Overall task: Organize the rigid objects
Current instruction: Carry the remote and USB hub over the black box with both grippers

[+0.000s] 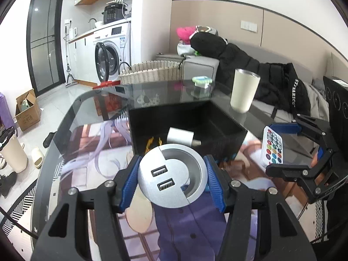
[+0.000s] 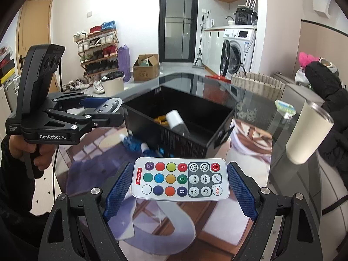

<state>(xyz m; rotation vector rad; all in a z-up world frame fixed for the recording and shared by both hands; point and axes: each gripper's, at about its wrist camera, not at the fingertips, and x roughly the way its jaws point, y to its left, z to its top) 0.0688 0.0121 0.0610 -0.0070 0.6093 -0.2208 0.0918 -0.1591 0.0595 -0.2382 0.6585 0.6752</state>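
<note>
Ribbed blue pads of the left gripper (image 1: 171, 179) clamp a round silver USB hub (image 1: 171, 175); the right gripper (image 2: 180, 188) holds a flat remote (image 2: 180, 179) lettered R, G, B, before the black bin (image 2: 195, 117).

we see the bin (image 1: 187, 117) on the desk (image 1: 91, 106) with the charger (image 1: 180, 136) inside. in front of it, the usb hub (image 1: 171, 176) sits in the left gripper (image 1: 171, 182), the remote (image 2: 180, 179) in the right gripper (image 2: 180, 187). the cup (image 1: 244, 91) stands right of the bin, the small case (image 1: 202, 80) behind.
</note>
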